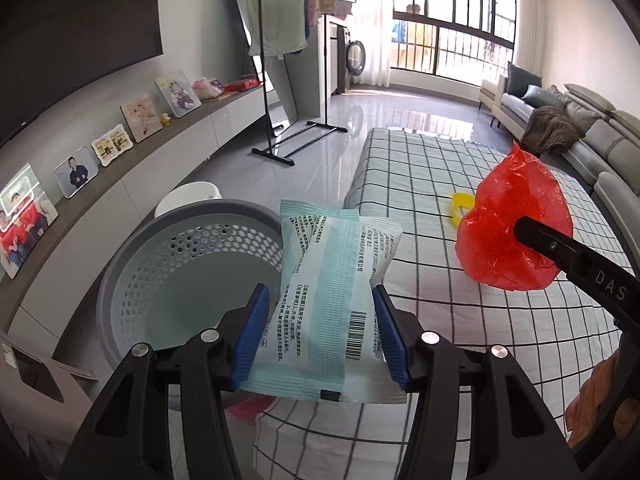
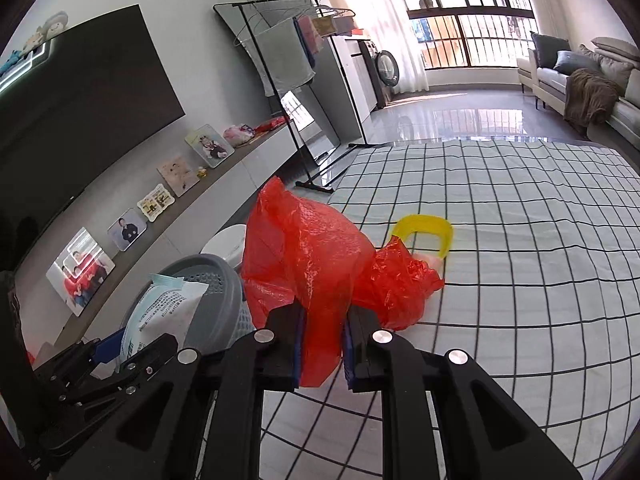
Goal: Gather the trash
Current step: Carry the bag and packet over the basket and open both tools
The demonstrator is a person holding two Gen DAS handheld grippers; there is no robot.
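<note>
We cannot make out the small print on the pale blue packet point(image 1: 332, 300), and its lower end is hidden behind the left gripper point(image 1: 320, 336), whose blue fingers point(image 1: 252, 332) clamp it from both sides. Its long axis runs away from us, far end over the rim of the grey perforated basket point(image 1: 160, 264). The right gripper point(image 2: 322, 352) pinches the crumpled red plastic bag point(image 2: 312, 264) above the checked bed point(image 2: 520, 280). That bag half covers a yellow piece point(image 2: 424, 228) on the sheet.
</note>
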